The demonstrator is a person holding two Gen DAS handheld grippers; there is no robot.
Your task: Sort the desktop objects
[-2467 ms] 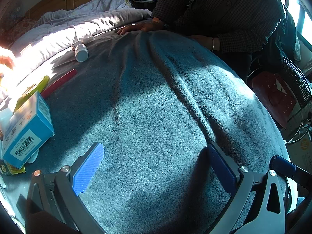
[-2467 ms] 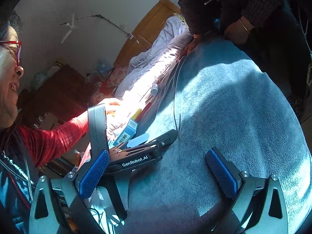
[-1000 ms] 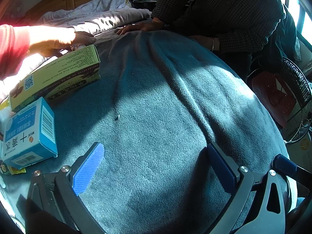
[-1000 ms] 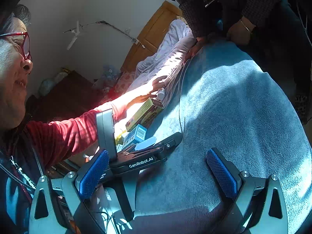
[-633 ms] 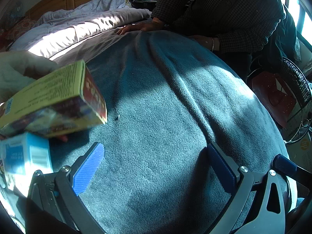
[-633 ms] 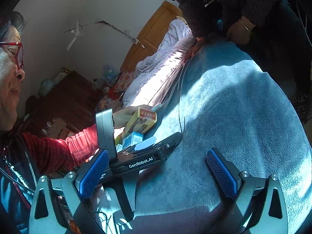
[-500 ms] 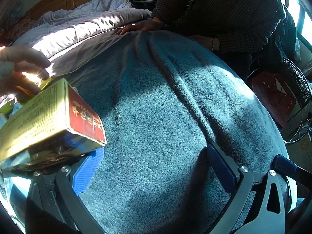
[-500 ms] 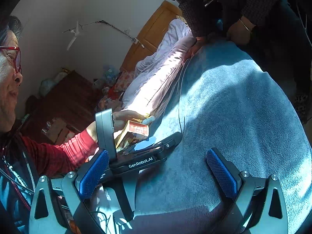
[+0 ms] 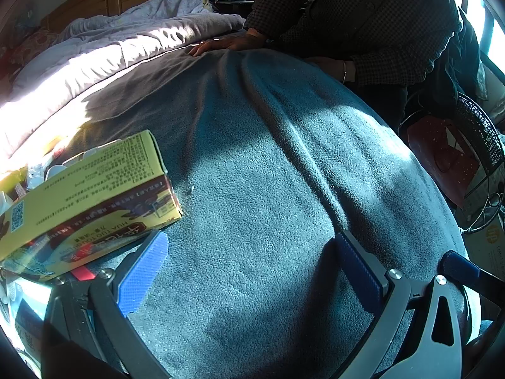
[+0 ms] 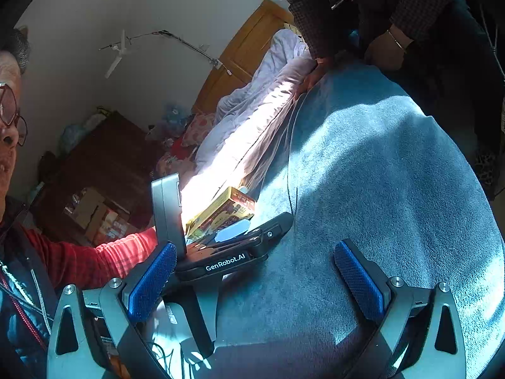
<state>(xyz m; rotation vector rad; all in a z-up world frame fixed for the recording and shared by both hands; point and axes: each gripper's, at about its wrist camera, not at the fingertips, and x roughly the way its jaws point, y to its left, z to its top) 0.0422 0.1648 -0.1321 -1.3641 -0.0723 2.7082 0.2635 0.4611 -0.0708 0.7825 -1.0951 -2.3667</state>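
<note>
Left gripper [image 9: 252, 271] lay low over the blue fleece blanket [image 9: 284, 164], fingers spread wide with nothing between the blue pads; only blanket showed in the gap. Right gripper [image 10: 255, 278] was likewise wide apart and empty, poised over the same blanket [image 10: 378, 173].

A yellow medicine box [image 9: 85, 189] sat at the left edge of the left wrist view, tilted, its near end just beside the left finger's pad [image 9: 142, 274]; contact could not be confirmed. Its top face carried dense small Chinese print and a QR code at the far left. The side face showed "HUA TUO" in Latin capitals, upside down, with large Chinese characters on a red and brown panel; the remaining text was too blurred to read. From the right wrist view the same box [image 10: 221, 213] lay at the sunlit edge of the blanket, just behind the other handheld device.

That device's black body [image 10: 225, 260] bore white lettering "GenRobot.AI".

A red sleeve [image 10: 94, 259] reached in from the left toward the box. A second person in a dark checked shirt [image 9: 363, 15] leaned over the far end, one hand [image 9: 224, 44] flat on the blanket. A pale quilt [image 9: 94, 53] lay in strong sun beyond the box.
</note>
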